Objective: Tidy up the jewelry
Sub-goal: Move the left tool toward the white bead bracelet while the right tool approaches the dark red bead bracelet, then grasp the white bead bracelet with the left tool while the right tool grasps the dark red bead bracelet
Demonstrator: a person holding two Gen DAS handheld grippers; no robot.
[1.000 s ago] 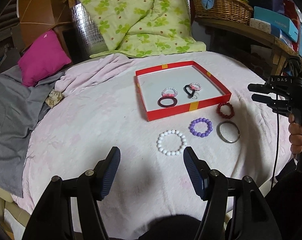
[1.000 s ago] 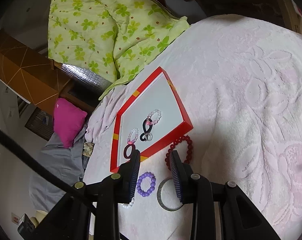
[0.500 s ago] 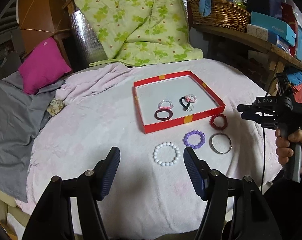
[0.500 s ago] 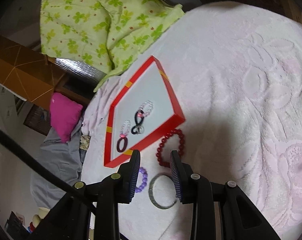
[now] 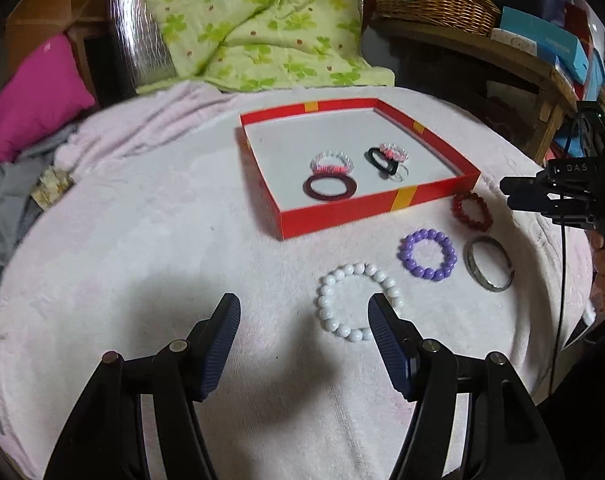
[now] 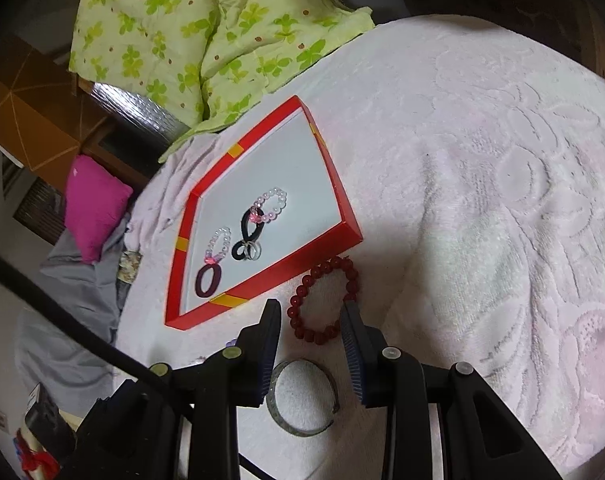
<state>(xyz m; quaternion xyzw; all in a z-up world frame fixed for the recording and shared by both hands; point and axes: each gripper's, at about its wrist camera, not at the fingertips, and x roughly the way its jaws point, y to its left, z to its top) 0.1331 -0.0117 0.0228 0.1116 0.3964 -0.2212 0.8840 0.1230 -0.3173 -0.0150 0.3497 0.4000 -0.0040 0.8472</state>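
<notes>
A red tray (image 5: 382, 210) sits on the pink-covered worktop (image 5: 142, 240) and serves as the collecting place: inside it already lie a dark ring (image 5: 329, 189), two clear-and-pink beaded bracelets (image 5: 331, 162) and a black hair tie (image 5: 382, 160), so those pieces look sorted. Four pieces remain outside, all just in front of the tray's near wall: a red bead bracelet (image 6: 322, 300) closest to its corner, then a purple bead bracelet (image 5: 427, 255), a metal bangle (image 5: 488, 264) and a white bead bracelet (image 5: 356, 300) a little farther out.

The left tongs (image 5: 304, 322) stand wide open and empty, hovering in front of the tray with the right pad over the white bracelet's rim, probably lining up to straddle one side of that loop. The right tongs (image 6: 310, 328) are partly open and hold nothing; seen from the right wrist, they frame the near arc of the red bracelet, with the bangle below them, farther from the tray. That narrower gap suits pinching a thin strand of beads. Each tool seems aimed at its own piece, so both could go into the tray without crossing.
</notes>
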